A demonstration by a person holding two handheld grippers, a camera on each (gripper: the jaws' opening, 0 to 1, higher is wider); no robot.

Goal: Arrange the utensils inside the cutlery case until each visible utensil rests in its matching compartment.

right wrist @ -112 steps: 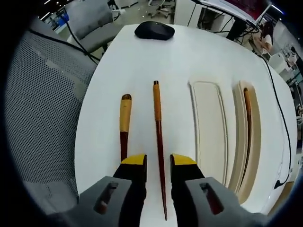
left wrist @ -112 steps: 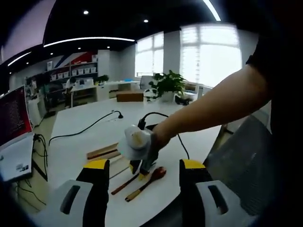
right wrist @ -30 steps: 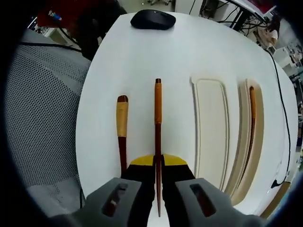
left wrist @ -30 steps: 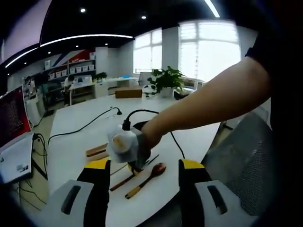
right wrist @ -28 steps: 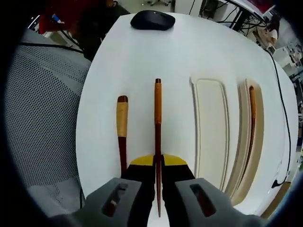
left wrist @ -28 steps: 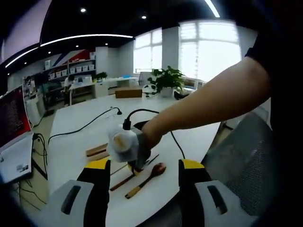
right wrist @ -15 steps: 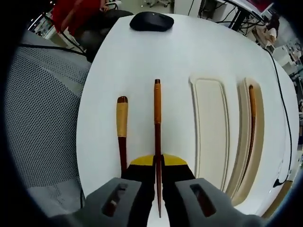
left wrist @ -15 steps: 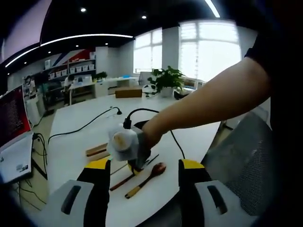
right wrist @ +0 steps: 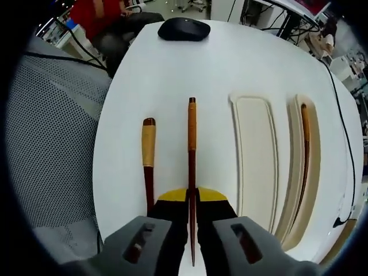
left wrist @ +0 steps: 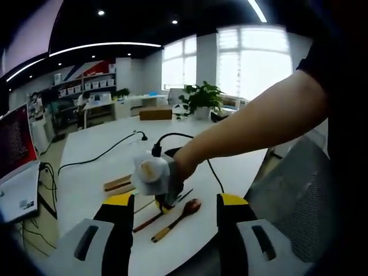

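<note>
Chopstick, clamped in right gripper

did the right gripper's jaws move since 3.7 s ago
Yes. The right gripper has closed on the chopstick, which lies beside the cutlery case; earlier the jaws stood open astride it.

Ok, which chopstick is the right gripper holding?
On the white table, left of the cream cutlery case, two wooden utensils lie parallel. It is the longer, thinner chopstick nearest the case, clamped in the right gripper; the spoon beside it has a pale-wrapped handle.
</note>
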